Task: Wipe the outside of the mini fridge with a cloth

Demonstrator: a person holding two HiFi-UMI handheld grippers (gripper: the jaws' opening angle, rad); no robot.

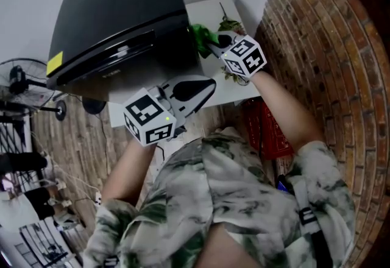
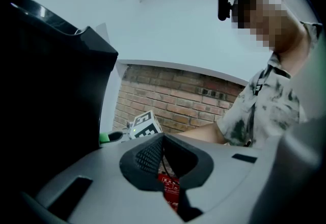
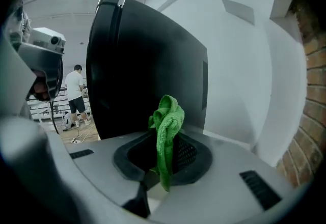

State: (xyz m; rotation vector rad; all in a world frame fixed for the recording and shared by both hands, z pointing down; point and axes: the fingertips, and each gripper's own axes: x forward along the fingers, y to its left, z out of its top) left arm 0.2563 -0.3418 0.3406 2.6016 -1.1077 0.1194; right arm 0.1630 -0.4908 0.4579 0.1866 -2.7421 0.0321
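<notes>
Clamping the green cloth (image 3: pixel 165 126), right gripper (image 3: pixel 162 163) faces mini fridge (image 3: pixel 147 65) side

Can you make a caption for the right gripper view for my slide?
The right gripper pinches a green cloth in front of the black mini fridge.

Surface (image 1: pixel 226 94): white top, set in the corner where the brick wall (image 1: pixel 317 35) meets the plain wall.
- Mini fridge (image 1: pixel 122 17): black, standing on the surface and covering most of it.
- Leafy sprig (image 1: pixel 228 19): lies right of the fridge, toward the brick wall.
</notes>
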